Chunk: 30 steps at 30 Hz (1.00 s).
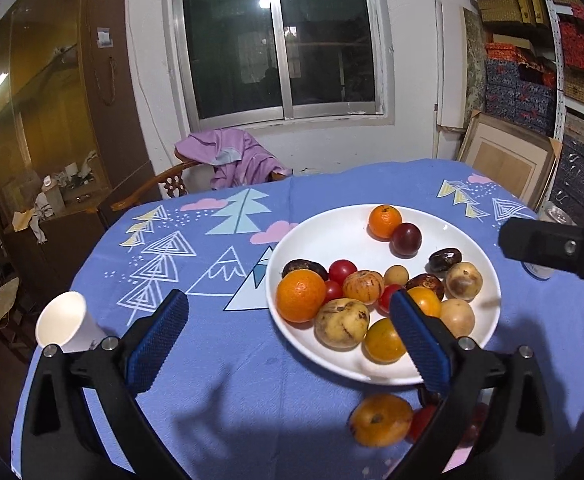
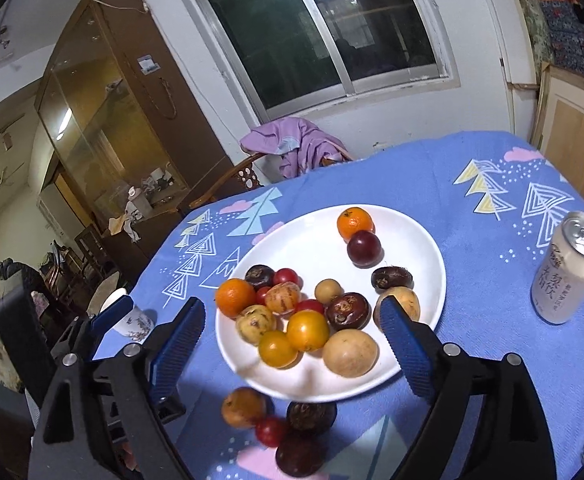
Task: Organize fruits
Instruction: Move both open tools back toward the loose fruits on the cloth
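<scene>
1. both claws, left claw (image 1: 287,312) and right claw (image 2: 294,320), gape wide, empty.
2. stray fruits (image 2: 279,428) lie on the tabletop (image 2: 472,280) just beside the plate (image 2: 304,232).
3. straddle one fruit squarely, squeeze gently.

Dim overhead light, perhaps fisheye-warped edges.

A lived-in home dining room.
A blue tree-patterned tablecloth (image 1: 219,360), a wooden glass-fronted cabinet (image 2: 103,112) far left, stacked boxes (image 1: 532,56) far right.
</scene>
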Available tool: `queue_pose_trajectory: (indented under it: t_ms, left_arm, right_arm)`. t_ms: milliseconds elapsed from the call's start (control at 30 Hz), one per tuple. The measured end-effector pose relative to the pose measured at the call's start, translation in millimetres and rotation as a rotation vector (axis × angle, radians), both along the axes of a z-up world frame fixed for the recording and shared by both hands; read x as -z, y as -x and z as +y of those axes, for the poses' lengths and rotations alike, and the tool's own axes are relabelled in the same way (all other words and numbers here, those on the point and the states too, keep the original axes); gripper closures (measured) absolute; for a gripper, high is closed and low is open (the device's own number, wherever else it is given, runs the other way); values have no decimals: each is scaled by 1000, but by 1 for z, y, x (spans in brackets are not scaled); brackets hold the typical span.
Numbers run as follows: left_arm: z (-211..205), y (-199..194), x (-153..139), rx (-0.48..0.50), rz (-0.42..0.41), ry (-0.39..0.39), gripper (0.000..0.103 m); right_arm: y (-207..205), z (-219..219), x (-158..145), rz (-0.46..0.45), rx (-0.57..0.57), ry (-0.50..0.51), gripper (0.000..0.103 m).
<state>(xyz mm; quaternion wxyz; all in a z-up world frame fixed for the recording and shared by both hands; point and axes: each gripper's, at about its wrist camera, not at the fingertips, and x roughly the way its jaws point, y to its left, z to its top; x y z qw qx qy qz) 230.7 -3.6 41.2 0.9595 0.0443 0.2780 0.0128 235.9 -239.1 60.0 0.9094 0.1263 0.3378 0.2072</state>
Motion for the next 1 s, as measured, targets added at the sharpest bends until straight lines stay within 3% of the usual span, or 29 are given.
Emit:
queue_pose_trajectory:
  t_ms: [167, 367, 567, 1000]
  left_arm:
    - [1, 28, -4, 4, 17, 50, 5]
    - [-11, 78, 14, 16, 9, -37, 5]
    - [-17, 112, 28, 37, 27, -40, 5]
    - [-20, 100, 56, 19, 94, -59, 5]
  right_arm:
    - [38, -2, -8, -28, -21, 25, 12]
    - [84, -17, 7, -51, 4, 62, 6]
    - [114, -18, 37, -41, 12, 167, 5]
    - [124, -1, 61, -44, -25, 308, 3]
